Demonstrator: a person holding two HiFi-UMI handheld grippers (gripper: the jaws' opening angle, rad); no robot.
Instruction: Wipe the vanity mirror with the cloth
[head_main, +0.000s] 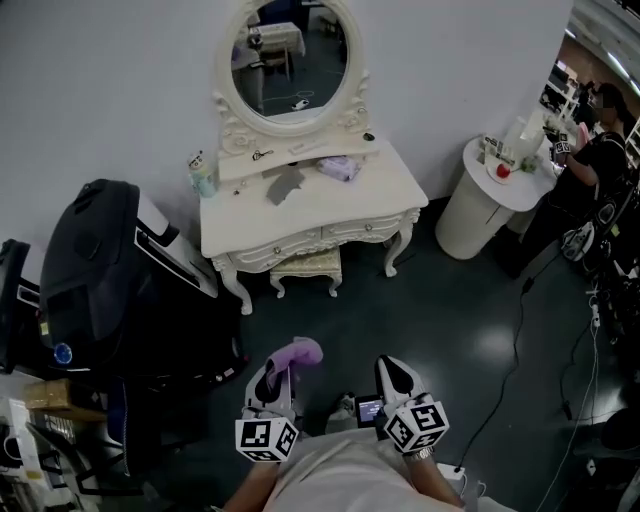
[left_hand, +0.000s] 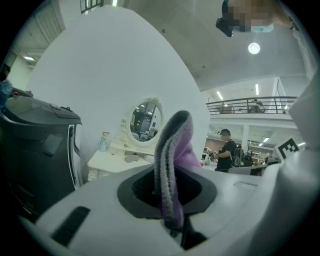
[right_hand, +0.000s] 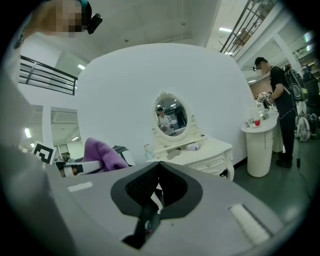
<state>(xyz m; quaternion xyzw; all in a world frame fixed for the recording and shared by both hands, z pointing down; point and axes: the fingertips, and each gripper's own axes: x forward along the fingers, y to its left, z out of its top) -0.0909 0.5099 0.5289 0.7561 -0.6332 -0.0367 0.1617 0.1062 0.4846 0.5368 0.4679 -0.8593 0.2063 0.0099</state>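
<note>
Down low, close to the person's body, the left gripper (head_main: 274, 378) pinches a purple cloth (head_main: 297, 352) tight between its two jaws. Its own view shows the cloth folded and sticking up out of the jaws. Just beside it, the right gripper (head_main: 397, 378) has its jaws pressed together with nothing between them. Both grippers are well apart from the vanity mirror (head_main: 290, 62), and the cloth is not touching the glass. The mirror is oval with a curly white frame. It stands upright at the back of a white dressing table (head_main: 330, 205) against the wall. A grey rag (head_main: 285, 184) lies on the table, and a small bottle (head_main: 203, 176) stands at its left edge. A little stool (head_main: 307, 265) sits under the table. A big black machine (head_main: 110, 265) stands to the left of the table. To the right is a round white stand (head_main: 478, 210), and a person (head_main: 592, 160) in dark clothes stands beside it.
</note>
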